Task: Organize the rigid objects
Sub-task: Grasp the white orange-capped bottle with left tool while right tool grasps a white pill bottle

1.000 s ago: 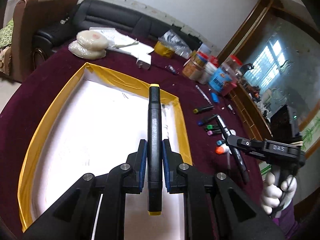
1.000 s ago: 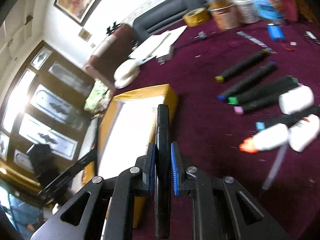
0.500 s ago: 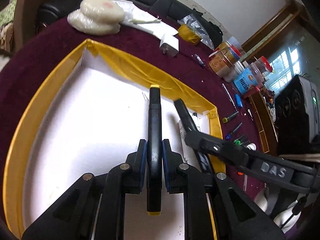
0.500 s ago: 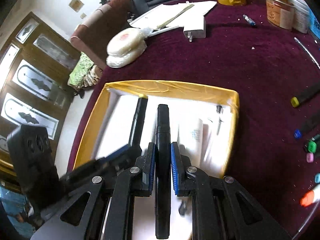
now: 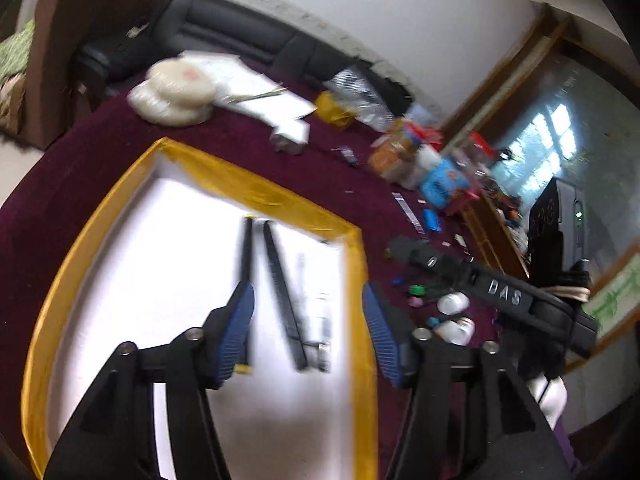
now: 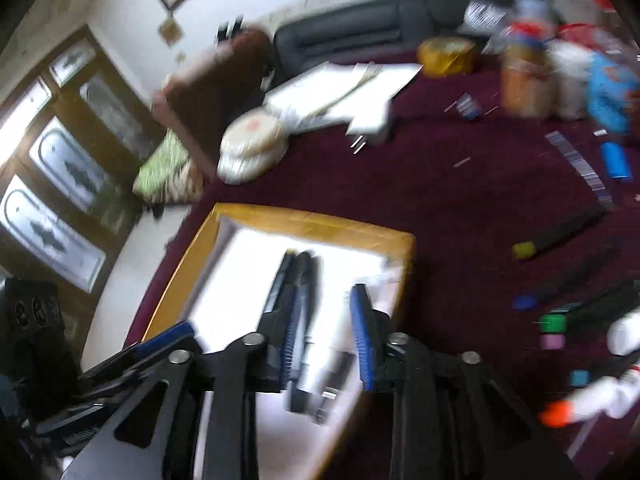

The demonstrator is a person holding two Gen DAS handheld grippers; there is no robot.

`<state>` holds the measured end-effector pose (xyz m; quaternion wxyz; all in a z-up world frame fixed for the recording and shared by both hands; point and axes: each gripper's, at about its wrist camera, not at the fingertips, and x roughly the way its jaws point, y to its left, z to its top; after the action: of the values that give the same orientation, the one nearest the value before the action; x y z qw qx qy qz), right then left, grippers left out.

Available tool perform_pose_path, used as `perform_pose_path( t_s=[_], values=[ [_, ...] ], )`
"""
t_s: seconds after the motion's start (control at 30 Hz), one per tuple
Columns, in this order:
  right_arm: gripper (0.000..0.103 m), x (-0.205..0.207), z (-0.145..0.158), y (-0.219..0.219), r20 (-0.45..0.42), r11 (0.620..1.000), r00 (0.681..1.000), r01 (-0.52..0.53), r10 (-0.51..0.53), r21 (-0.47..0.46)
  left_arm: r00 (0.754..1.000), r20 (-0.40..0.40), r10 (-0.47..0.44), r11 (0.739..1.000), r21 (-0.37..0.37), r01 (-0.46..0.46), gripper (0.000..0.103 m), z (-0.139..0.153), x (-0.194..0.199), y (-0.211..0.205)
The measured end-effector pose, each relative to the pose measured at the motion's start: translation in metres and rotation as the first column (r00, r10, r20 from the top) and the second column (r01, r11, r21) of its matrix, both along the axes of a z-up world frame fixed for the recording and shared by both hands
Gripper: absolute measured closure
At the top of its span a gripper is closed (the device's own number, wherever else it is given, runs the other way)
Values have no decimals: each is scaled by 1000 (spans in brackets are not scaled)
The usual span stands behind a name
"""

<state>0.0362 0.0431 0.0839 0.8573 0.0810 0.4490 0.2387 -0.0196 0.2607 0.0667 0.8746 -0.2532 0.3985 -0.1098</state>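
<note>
Both grippers stood over the yellow-rimmed tray point(image 5: 60, 280): the left gripper point(image 5: 308, 328) had just been spreading its jaws and gripped nothing, with two black markers point(image 5: 276, 288) lying on the white floor below the gap. My right gripper point(image 6: 324, 336) had also just been opening, more narrowly; whether its pads touched the blurred dark pens under them I could not tell, though they looked loose.

As I judged it, I was at the release of a drop-off. To do it well I would lift each gripper straight up before swinging away, so a pad did not drag a marker out of line, and keep the two rigs apart, since the right one sat at the right of the left view, close by.

Under the tray lay a dark maroon cloth point(image 6: 460, 208). At the lower right of the right view the remaining markers point(image 6: 560, 240) and white bottles point(image 6: 624, 336) waited, well apart from the tray. Toward the top sat a black sofa point(image 5: 224, 28), white papers point(image 6: 344, 96), jars point(image 6: 524, 80) and a roll of yellow tape point(image 6: 444, 56).
</note>
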Motion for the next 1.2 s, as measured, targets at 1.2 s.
perform_pose_path(
  t_s=[1.2],
  values=[
    [43,-15,-93,-311,-191,776,892,450,-409,443,860,-94,-501,730,488,479,81,-48,32,-318]
  ],
)
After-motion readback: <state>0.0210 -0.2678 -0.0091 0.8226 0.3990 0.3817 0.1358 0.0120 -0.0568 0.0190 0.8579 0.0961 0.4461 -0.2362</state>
